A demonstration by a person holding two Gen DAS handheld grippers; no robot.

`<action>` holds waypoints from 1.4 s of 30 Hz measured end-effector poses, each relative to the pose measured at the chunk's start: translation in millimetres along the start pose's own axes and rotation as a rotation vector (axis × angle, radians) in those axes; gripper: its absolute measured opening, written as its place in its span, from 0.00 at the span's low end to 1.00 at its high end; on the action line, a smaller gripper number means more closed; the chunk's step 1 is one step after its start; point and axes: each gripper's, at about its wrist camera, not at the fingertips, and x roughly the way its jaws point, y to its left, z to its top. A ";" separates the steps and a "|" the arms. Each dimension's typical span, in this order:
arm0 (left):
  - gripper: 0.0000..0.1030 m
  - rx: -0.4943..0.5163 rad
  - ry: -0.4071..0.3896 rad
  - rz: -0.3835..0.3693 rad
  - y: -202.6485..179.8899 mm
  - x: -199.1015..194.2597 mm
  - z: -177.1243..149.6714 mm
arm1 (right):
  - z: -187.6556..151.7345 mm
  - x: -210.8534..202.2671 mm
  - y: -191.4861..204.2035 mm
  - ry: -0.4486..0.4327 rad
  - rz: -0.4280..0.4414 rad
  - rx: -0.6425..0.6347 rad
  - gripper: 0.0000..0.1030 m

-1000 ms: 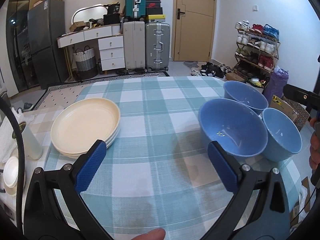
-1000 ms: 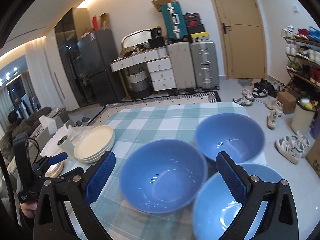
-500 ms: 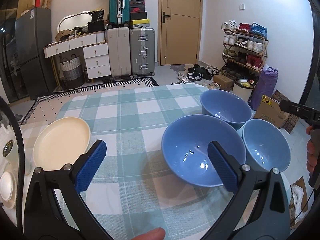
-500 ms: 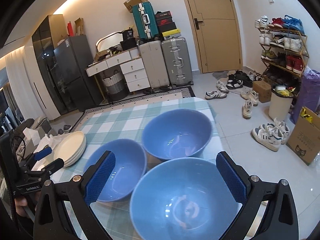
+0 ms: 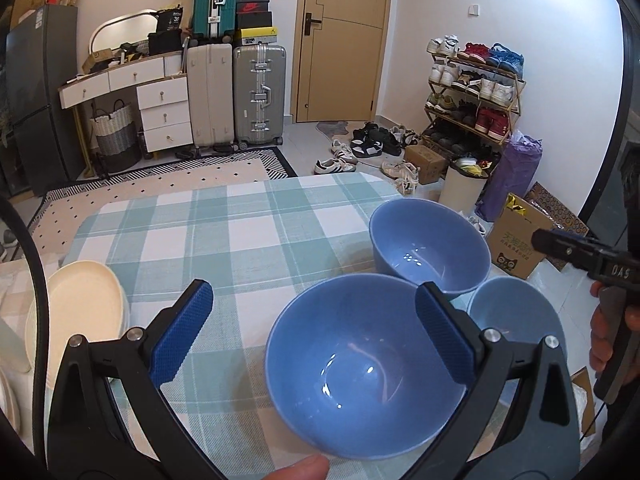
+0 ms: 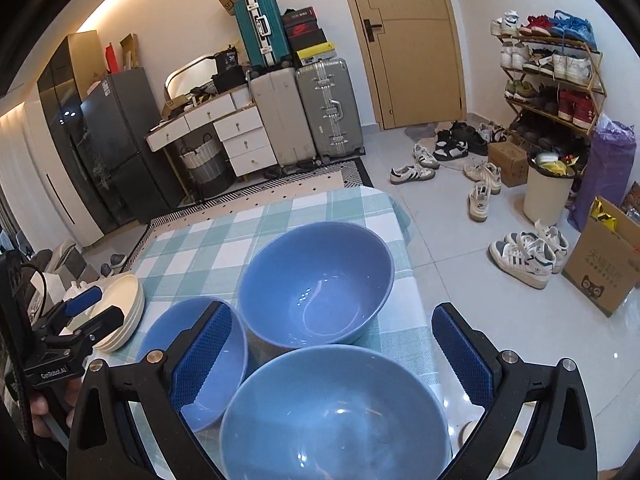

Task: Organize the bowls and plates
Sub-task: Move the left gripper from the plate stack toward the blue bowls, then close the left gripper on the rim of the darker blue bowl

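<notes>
Three blue bowls stand close together at the right end of the checked table (image 5: pixel 240 232). In the left wrist view my left gripper (image 5: pixel 312 332) is open just above the nearest bowl (image 5: pixel 360 380), its right finger over that bowl's rim. Behind it is a second bowl (image 5: pixel 430 252), and to the right a third bowl (image 5: pixel 516 320). A stack of cream plates (image 5: pixel 76 312) lies at the left. In the right wrist view my right gripper (image 6: pixel 332 356) hangs open over the third bowl (image 6: pixel 336 412). The second bowl (image 6: pixel 316 284), the first bowl (image 6: pixel 208 360) and the plates (image 6: pixel 120 312) also show there.
The table's right edge (image 6: pixel 416 280) drops to a tiled floor with shoes (image 6: pixel 528 256), a white bin (image 6: pixel 548 188) and a cardboard box (image 6: pixel 608 264). A hand holds the other gripper (image 5: pixel 580 256) at the far right. White items sit past the plates (image 6: pixel 52 284).
My left gripper has swung right, from between plates and bowls to over the nearest bowl. My right gripper has shifted right and now hangs over the bowl at the table's right edge.
</notes>
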 end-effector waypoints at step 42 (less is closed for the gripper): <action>0.61 0.048 0.330 -0.145 -52.6 219.4 33.7 | 12.0 112.9 -39.9 0.242 0.031 0.029 0.55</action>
